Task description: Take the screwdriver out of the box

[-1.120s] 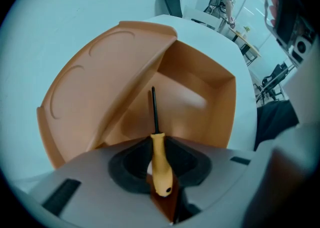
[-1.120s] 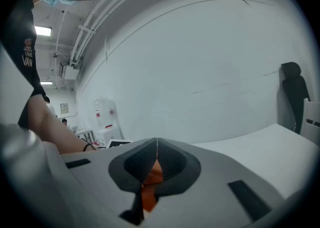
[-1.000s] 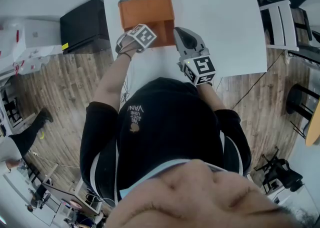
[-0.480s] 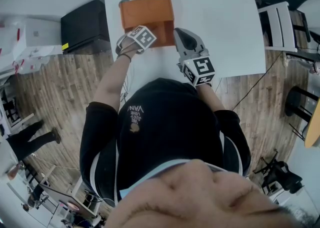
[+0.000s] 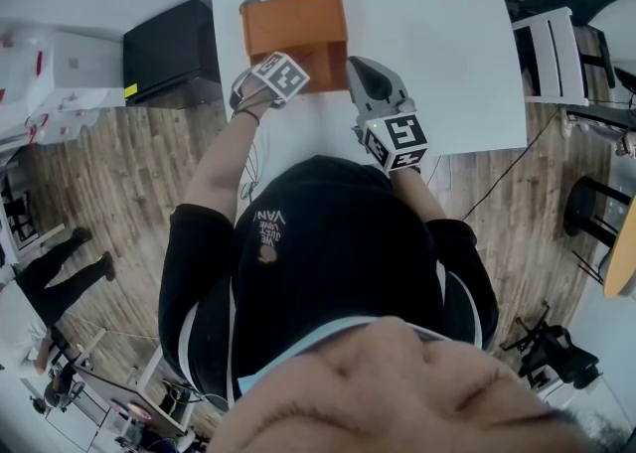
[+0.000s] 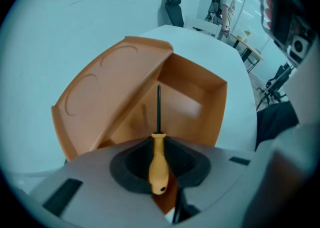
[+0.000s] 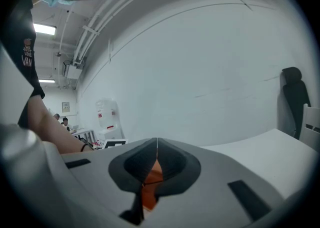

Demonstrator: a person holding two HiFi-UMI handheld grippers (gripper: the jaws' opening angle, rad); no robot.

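Observation:
An orange box [image 5: 295, 24] stands open on the white table [image 5: 437, 34], its lid [image 6: 107, 87] tilted up at the left. My left gripper [image 6: 159, 141] points steeply down over the box [image 6: 192, 97] and is shut on the screwdriver [image 6: 158, 164] by its yellow handle; its jaws have just been closing on it. The black shaft points down into the box. The left gripper [image 5: 270, 72] shows at the box's near edge. My right gripper [image 5: 360, 66] sits level at the box's right side, jaws shut with orange box wall [image 7: 151, 192] between them.
A black case [image 5: 169, 49] lies on the wooden floor left of the table. White chairs [image 5: 556, 44] stand at the right. A person [image 6: 227, 2] stands far off by other desks, and another walks on the floor at the left [image 5: 45, 277].
Both grippers stay where they were over the box. Only the bystander on the floor at the left has walked on.

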